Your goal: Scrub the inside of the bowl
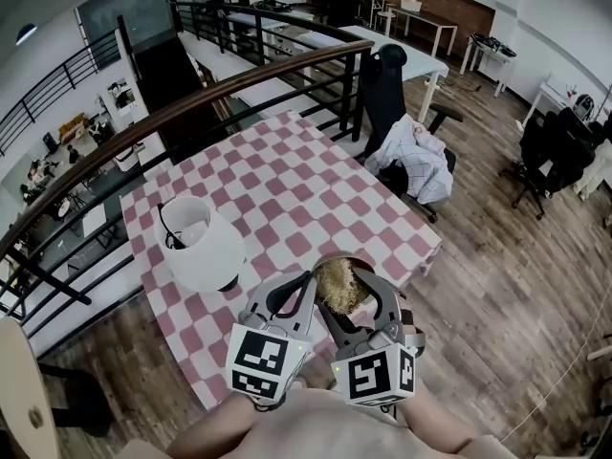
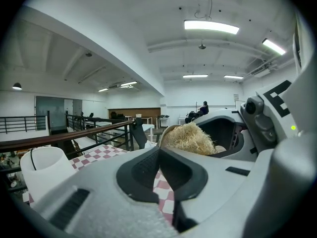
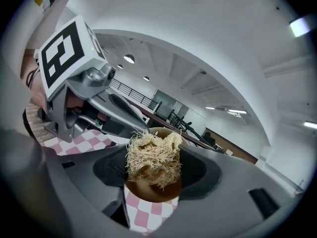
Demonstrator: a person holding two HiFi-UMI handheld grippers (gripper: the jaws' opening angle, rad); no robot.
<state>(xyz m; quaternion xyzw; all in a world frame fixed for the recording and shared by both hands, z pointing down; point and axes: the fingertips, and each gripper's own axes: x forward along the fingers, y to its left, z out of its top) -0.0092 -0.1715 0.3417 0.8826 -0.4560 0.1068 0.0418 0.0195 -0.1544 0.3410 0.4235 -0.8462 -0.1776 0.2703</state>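
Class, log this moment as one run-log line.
left gripper: shut on bowl rim | right gripper: shut on scrubber | scrubber: inside bowl

Brown bowl [image 3: 148, 195], near the front edge of the checked tablecloth [image 1: 287, 189], seemingly tipped on its side. Straw-coloured fibrous scrubber [image 3: 153, 155], a loose tangled wad, sits inside the bowl against its wall.

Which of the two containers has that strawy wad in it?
The brown bowl: the scrubber is inside it, pinched by the right gripper. The white container to its left in the head view has none.
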